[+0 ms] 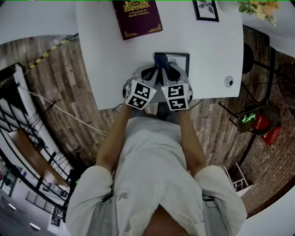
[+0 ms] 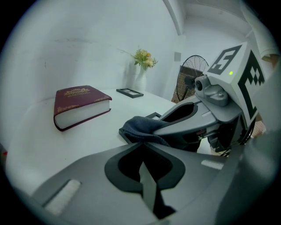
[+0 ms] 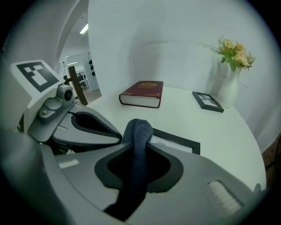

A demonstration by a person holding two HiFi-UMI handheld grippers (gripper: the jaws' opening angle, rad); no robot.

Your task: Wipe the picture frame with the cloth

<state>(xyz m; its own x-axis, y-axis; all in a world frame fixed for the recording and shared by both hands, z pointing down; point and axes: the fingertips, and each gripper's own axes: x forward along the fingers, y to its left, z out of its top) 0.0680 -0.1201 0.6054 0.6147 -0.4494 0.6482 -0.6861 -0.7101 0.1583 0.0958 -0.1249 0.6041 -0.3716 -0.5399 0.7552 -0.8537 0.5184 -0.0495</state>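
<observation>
The frame (image 1: 179,57) lies flat on the white table (image 1: 115,60) close to its near edge, directly ahead of both grippers, which sit side by side over that edge with their tips pointing inward at it. The right gripper (image 3: 137,149) is clamped on the dark blue cloth (image 3: 139,129). The cloth runs up between its jaws and bunches out past the tips, draping onto the left part of the frame. The frame's black border and pale insert show just beyond and to the right of the cloth. The left gripper (image 2: 141,144) has its jaws closed together with nothing between them. Its tips sit just short of the cloth and the frame corner the cloth covers, and whether they touch it cannot be told. Farther back on the table are a maroon book (image 1: 137,18), a small second frame (image 1: 206,10) and a white vase (image 3: 229,90) of flowers, all well apart from the grippers.
</observation>
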